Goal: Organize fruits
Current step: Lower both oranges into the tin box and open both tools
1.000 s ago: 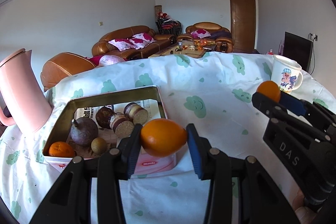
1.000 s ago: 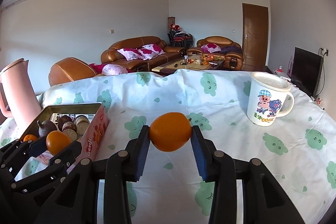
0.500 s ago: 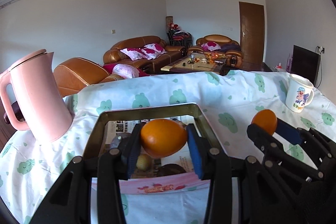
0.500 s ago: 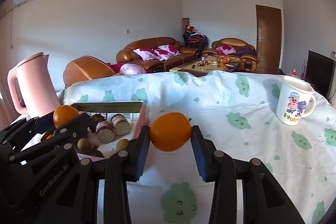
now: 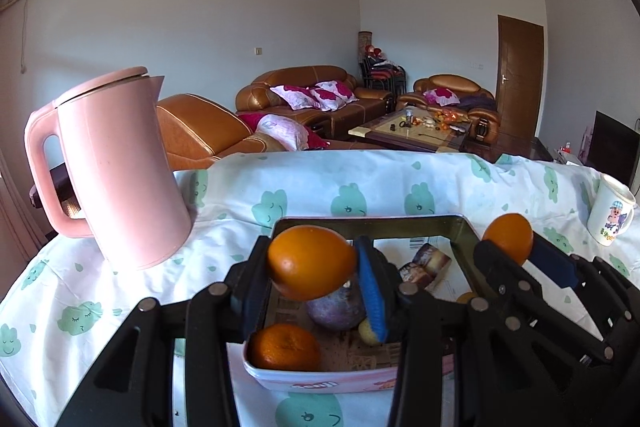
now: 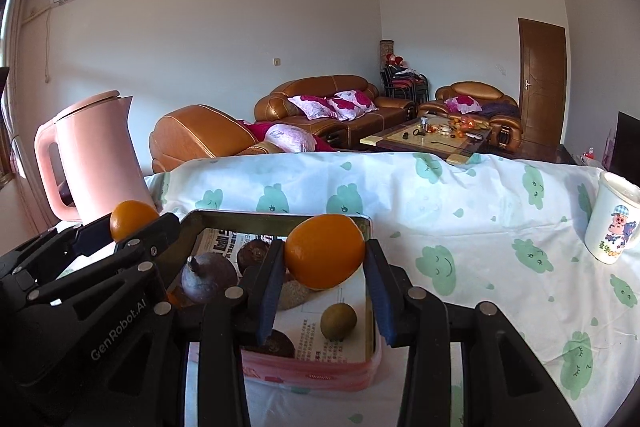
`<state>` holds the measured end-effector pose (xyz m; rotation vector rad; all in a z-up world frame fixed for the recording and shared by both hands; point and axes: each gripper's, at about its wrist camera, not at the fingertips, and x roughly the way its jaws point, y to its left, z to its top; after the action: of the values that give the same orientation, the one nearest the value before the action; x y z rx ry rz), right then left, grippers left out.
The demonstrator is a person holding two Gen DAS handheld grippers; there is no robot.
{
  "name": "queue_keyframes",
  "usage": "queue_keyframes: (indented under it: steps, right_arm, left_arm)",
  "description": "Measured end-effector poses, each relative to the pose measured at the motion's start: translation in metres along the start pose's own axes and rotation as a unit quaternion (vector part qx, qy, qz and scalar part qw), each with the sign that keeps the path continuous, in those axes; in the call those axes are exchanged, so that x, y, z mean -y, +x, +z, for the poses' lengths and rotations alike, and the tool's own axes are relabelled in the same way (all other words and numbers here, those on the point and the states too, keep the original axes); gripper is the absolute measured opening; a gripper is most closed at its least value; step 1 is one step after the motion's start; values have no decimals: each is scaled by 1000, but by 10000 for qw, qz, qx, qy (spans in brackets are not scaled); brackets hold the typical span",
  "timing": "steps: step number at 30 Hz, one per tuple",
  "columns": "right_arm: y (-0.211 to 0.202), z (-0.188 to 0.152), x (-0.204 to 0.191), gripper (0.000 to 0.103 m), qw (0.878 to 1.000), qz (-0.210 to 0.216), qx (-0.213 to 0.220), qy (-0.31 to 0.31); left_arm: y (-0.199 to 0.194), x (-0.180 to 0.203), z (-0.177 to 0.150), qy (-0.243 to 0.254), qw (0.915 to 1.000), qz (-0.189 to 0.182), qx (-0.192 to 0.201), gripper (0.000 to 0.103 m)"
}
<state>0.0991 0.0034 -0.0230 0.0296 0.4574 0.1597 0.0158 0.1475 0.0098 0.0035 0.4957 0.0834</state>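
My left gripper [image 5: 312,269] is shut on an orange [image 5: 310,263] and holds it above the near left part of the pink tin box [image 5: 320,381]. My right gripper [image 6: 324,269] is shut on a second orange [image 6: 325,251] above the right side of the same box [image 6: 312,373]. The box holds a tangerine [image 5: 285,346], a purple mangosteen [image 5: 336,309], a small green-brown fruit [image 6: 338,321] and several brown round pieces. Each gripper shows in the other's view, the right gripper [image 5: 516,247] to the right and the left gripper [image 6: 128,225] to the left.
A pink kettle [image 5: 116,167] stands on the table just left of the box. A white cartoon mug [image 6: 614,223] stands at the far right. The table wears a white cloth with green clouds [image 6: 460,211]. Brown sofas and a coffee table lie beyond.
Both grippers, each still holding its orange, have moved left and over the tin box. The kettle has come closer in both views and the mug has slid to the right edge.
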Motion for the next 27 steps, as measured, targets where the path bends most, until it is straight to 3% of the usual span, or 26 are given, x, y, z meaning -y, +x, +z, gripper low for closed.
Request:
queue_keyframes:
  steps: [6, 13, 27]
  right_arm:
    - [26, 9, -5, 42, 9999, 43, -91, 108]
    - [55, 10, -2, 42, 9986, 69, -512, 133]
    - [75, 4, 6, 43, 9879, 989, -1110, 450]
  left_arm:
    - [14, -5, -1, -33, 9997, 195, -128, 44]
    - [32, -2, -2, 28, 9991, 304, -284, 44]
    - [46, -3, -9, 50, 9979, 421, -496, 44]
